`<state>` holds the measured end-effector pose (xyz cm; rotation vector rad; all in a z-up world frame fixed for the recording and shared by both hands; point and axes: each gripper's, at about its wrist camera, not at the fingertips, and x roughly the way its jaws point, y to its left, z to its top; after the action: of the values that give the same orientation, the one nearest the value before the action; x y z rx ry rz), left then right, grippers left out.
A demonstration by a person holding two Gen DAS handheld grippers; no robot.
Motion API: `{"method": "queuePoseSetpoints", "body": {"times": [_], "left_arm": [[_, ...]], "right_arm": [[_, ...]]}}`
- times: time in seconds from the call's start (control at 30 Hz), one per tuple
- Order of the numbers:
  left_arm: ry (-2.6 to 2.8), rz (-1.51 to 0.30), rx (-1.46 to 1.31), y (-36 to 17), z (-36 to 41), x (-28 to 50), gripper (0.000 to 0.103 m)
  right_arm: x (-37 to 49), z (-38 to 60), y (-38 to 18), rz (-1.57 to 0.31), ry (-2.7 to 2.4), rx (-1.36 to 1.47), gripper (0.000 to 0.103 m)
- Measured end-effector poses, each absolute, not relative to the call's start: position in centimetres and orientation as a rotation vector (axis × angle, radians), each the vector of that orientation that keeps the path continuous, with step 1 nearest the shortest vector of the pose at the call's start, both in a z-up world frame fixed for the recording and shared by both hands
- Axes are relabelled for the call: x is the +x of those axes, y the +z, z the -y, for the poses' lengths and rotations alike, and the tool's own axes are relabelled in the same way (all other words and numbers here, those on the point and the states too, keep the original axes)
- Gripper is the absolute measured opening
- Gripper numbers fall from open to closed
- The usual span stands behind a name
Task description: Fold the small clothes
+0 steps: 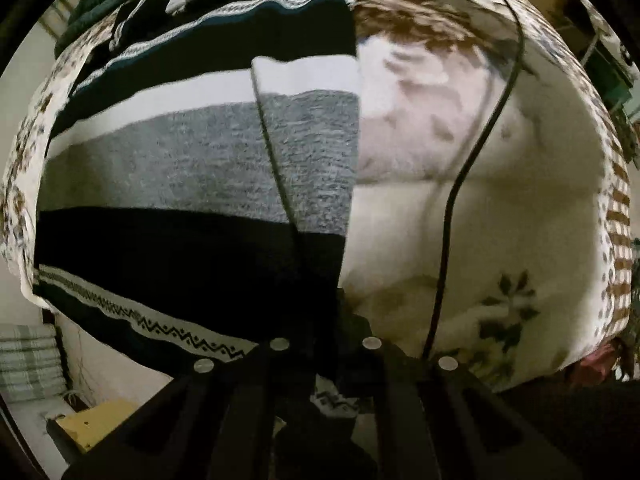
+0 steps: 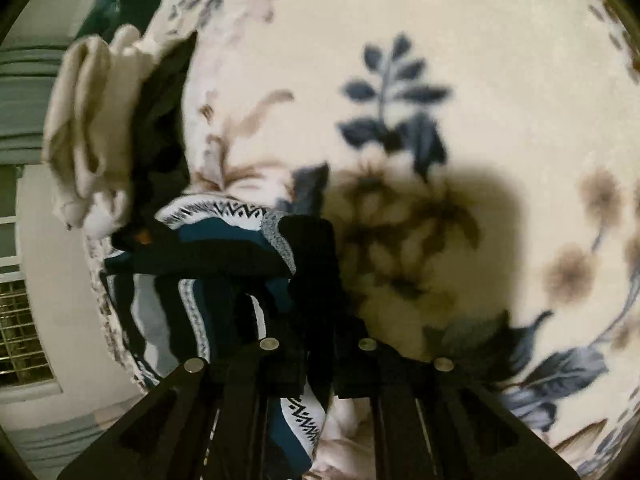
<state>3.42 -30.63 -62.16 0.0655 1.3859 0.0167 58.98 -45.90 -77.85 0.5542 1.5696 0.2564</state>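
A striped knit garment (image 1: 192, 184) with black, grey, white and teal bands and zigzag trim lies spread on a floral blanket (image 1: 500, 220). At its near right corner my left gripper (image 1: 340, 312) is shut on the garment, and patterned fabric shows between the finger bases. In the right wrist view the same garment (image 2: 192, 288) is bunched at the lower left. My right gripper (image 2: 312, 248) is shut on a raised fold of its edge, and zigzag trim (image 2: 304, 420) hangs down between the fingers.
A crumpled cream cloth (image 2: 88, 132) and dark clothes (image 2: 160, 128) lie beyond the garment near the blanket's (image 2: 440, 80) left edge. Thin black cables (image 1: 456, 192) cross the blanket and garment. Teal fabric (image 1: 100, 12) lies at the far end. A yellow box (image 1: 96, 420) sits on the floor below.
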Motion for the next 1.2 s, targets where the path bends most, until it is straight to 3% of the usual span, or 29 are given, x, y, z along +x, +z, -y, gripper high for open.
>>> {"method": "queuePoseSetpoints", "body": {"times": [0.1, 0.13, 0.17, 0.23, 0.33, 0.4, 0.43, 0.47, 0.53, 0.6, 0.63, 0.8, 1.07, 1.2], "left_arm": [[0.027, -1.405, -0.007, -63.0, 28.8, 4.0, 0.011], [0.029, -1.414, -0.022, -63.3, 28.4, 4.1, 0.015], [0.029, -1.42, -0.034, -63.7, 28.2, 4.1, 0.025], [0.038, -1.427, -0.051, -64.7, 27.7, 4.2, 0.034], [0.052, -1.412, -0.032, -65.5, 28.3, 4.6, 0.039], [0.056, -1.4, -0.023, -65.4, 28.7, 5.1, 0.037], [0.054, -1.398, -0.024, -65.4, 28.7, 5.4, 0.029], [0.058, -1.394, -0.02, -65.3, 28.7, 5.7, 0.01], [0.068, -1.393, -0.024, -64.6, 29.1, 6.7, 0.005], [0.077, -1.382, -0.057, -63.5, 28.5, 6.8, 0.005], [0.077, -1.375, -0.074, -63.0, 27.9, 6.7, 0.005], [0.086, -1.319, -0.143, -57.9, 24.7, 5.6, 0.004], [0.137, -1.206, -0.366, -49.9, 16.6, 5.6, 0.004], [0.148, -1.17, -0.491, -48.9, 10.6, 5.4, 0.004]], "right_arm": [[59.2, 46.4, -78.4, -1.624, 0.303, 0.605, 0.021], [59.2, 47.1, -78.3, -1.637, 0.319, 0.624, 0.04], [59.2, 47.8, -78.1, -1.629, 0.338, 0.67, 0.057], [59.0, 49.2, -77.8, -1.612, 0.346, 0.719, 0.065], [58.8, 50.7, -78.5, -1.609, 0.346, 0.8, 0.066], [58.9, 51.0, -79.3, -1.61, 0.359, 0.845, 0.066], [59.0, 50.8, -79.7, -1.611, 0.369, 0.855, 0.066], [59.0, 50.6, -79.9, -1.61, 0.376, 0.855, 0.066], [59.1, 49.6, -80.3, -1.609, 0.39, 0.841, 0.066], [59.3, 48.6, -80.1, -1.59, 0.387, 0.809, 0.052], [59.3, 48.3, -79.8, -1.597, 0.372, 0.775, 0.011], [59.0, 46.6, -76.6, -1.579, 0.31, 0.696, 0.01], [59.7, 39.6, -65.6, -1.526, 0.382, 0.526, 0.009], [60.5, 32.8, -60.4, -1.498, 0.423, 0.412, 0.009]]}}
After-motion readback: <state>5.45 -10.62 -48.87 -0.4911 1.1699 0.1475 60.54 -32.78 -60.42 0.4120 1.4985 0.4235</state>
